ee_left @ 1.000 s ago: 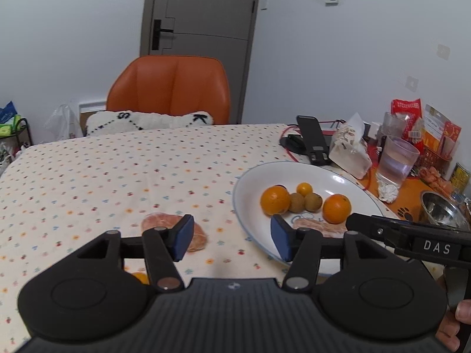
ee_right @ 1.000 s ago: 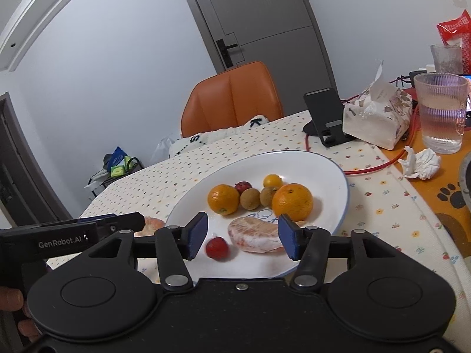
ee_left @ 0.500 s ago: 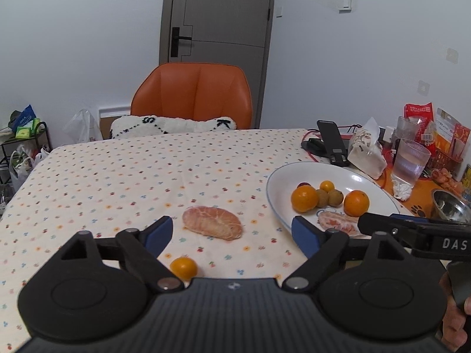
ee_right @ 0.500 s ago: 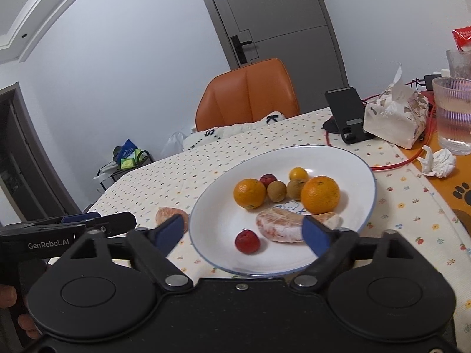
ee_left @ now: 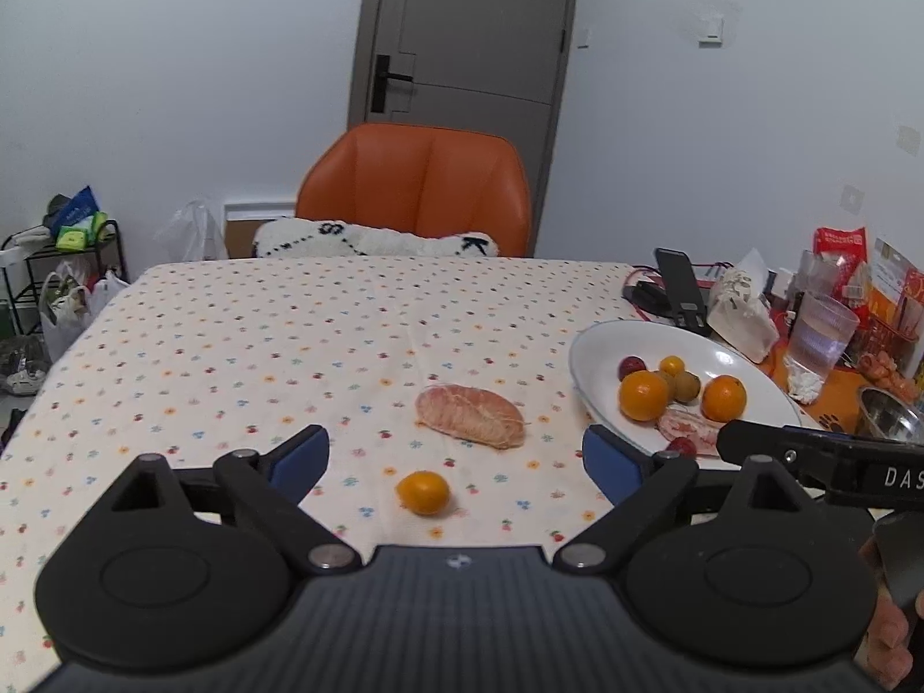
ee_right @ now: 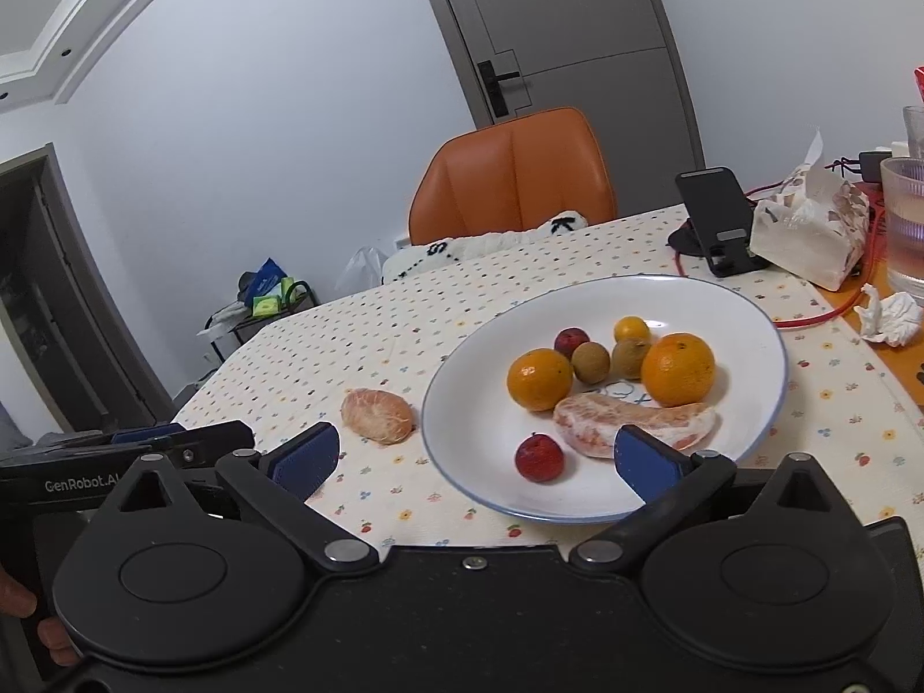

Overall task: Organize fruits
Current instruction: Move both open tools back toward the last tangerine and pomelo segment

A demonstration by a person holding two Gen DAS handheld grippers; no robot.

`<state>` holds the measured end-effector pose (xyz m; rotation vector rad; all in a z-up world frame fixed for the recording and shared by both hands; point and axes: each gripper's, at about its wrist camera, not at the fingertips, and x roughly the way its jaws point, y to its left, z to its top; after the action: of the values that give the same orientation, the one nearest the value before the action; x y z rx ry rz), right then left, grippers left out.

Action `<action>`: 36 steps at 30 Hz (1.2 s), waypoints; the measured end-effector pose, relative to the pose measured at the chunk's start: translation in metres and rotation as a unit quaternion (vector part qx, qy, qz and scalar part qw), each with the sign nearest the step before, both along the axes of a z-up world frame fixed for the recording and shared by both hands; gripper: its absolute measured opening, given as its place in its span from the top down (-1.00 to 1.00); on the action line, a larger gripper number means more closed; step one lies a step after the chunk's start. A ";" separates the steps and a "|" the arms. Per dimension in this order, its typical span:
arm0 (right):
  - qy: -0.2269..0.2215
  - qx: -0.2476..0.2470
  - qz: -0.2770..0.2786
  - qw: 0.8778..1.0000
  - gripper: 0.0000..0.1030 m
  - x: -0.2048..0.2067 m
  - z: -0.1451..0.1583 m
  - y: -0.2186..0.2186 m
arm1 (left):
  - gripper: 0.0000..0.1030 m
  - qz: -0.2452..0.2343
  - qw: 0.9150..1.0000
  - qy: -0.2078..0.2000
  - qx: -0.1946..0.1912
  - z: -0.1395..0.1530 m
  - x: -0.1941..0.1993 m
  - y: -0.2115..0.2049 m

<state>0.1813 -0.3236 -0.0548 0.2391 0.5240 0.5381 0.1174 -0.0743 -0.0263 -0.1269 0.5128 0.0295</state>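
Peeled pomelo segment (ee_left: 470, 414), soft and easily torn, lies ahead of the wide-open, empty left gripper (ee_left: 456, 456); grasp gently across its middle, right gripper (ee_right: 476, 459) likewise open.

The right gripper's body (ee_right: 473, 462) blocked the near rim of the plate (ee_right: 774, 381), and one blue pad (ee_right: 647, 459) cut across the near end of the pomelo segment in the plate (ee_right: 629, 424). In the left wrist view that same segment (ee_left: 684, 424) showed only in part, behind the other gripper's black bar, and the small red fruit (ee_left: 682, 446) beside it peeked out half hidden. The steel bowl (ee_left: 889, 418) at the table's right edge was cut off by the picture's edge. The water glass (ee_right: 906, 219) ran out of the right wrist view. Print on the red packets (ee_left: 840, 251) was too small to read. The hand (ee_left: 892, 641) showed only as fingertips at the corner.
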 end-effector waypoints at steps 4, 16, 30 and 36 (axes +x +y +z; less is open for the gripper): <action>0.001 -0.003 0.004 1.000 -1.00 -0.002 -0.001 0.005 | -0.82 0.013 1.000 0.002 -0.007 -0.001 -0.005 0.011; -0.001 -0.014 0.023 1.000 -1.00 -0.008 0.000 0.024 | -0.81 0.022 1.000 -0.002 -0.003 -0.008 -0.016 0.024; 0.006 -0.030 0.063 0.998 -1.00 -0.007 -0.003 0.047 | -0.76 0.024 0.999 0.027 -0.020 -0.026 -0.010 0.035; -0.001 -0.034 0.074 0.997 -0.97 -0.006 -0.001 0.053 | -0.42 0.009 0.999 0.033 -0.019 -0.031 -0.001 0.029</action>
<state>0.1753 -0.2703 -0.0558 0.1352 0.5589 0.6629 0.1167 -0.0452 -0.0574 -0.1676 0.5782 0.0410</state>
